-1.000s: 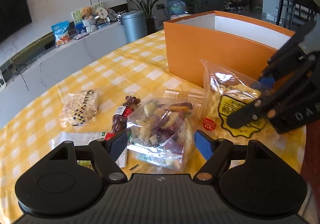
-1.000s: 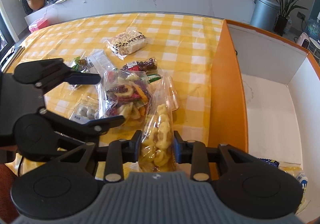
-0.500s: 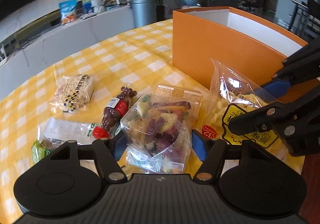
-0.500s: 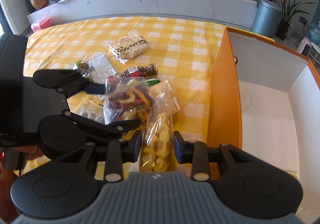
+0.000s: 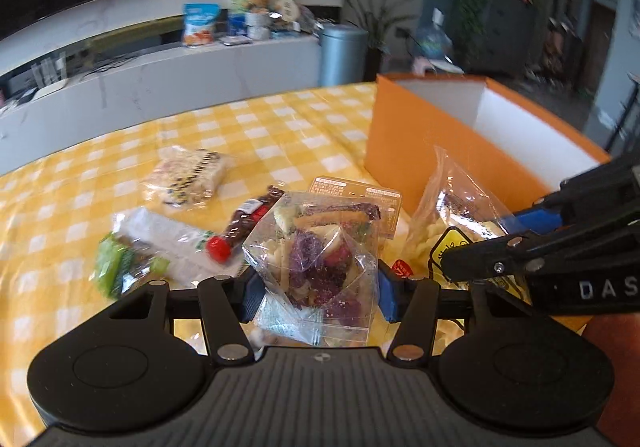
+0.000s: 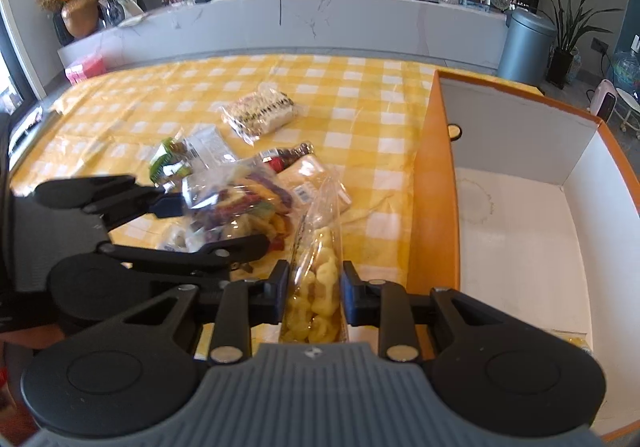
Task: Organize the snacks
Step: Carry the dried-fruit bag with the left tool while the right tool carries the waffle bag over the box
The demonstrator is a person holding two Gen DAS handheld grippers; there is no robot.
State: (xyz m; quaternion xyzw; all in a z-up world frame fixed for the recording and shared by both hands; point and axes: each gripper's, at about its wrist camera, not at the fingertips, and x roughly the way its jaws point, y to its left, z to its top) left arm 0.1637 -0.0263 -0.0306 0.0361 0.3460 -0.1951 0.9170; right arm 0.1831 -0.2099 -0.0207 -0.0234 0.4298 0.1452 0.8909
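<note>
My left gripper (image 5: 318,295) has a clear bag of mixed purple and yellow vegetable chips (image 5: 316,255) between its blue pads. Its jaws are closing and press on the bag's sides, holding it just above the yellow checked tablecloth (image 5: 288,127). In the right wrist view the same left gripper (image 6: 216,225) carries that chip bag (image 6: 244,207) at the left. My right gripper (image 6: 314,295) is shut on a tall clear bag of yellow puffed snacks (image 6: 316,267), held upright beside the orange box (image 6: 436,187). From the left wrist view, the right gripper (image 5: 488,243) and its snack bag (image 5: 452,215) are at the right.
The orange box (image 5: 420,151) is open, white inside, with a yellowish packet (image 6: 568,339) in its near corner. A rice-cracker bag (image 6: 260,113), a dark date packet (image 5: 244,223), a green packet (image 5: 120,263) and a flat tan packet (image 5: 356,193) lie on the cloth.
The left jaws have narrowed from wide apart onto the chip bag, and the gripper has rolled and risen, lifting the bag off the cloth. The right gripper still holds the yellow snack bag.
</note>
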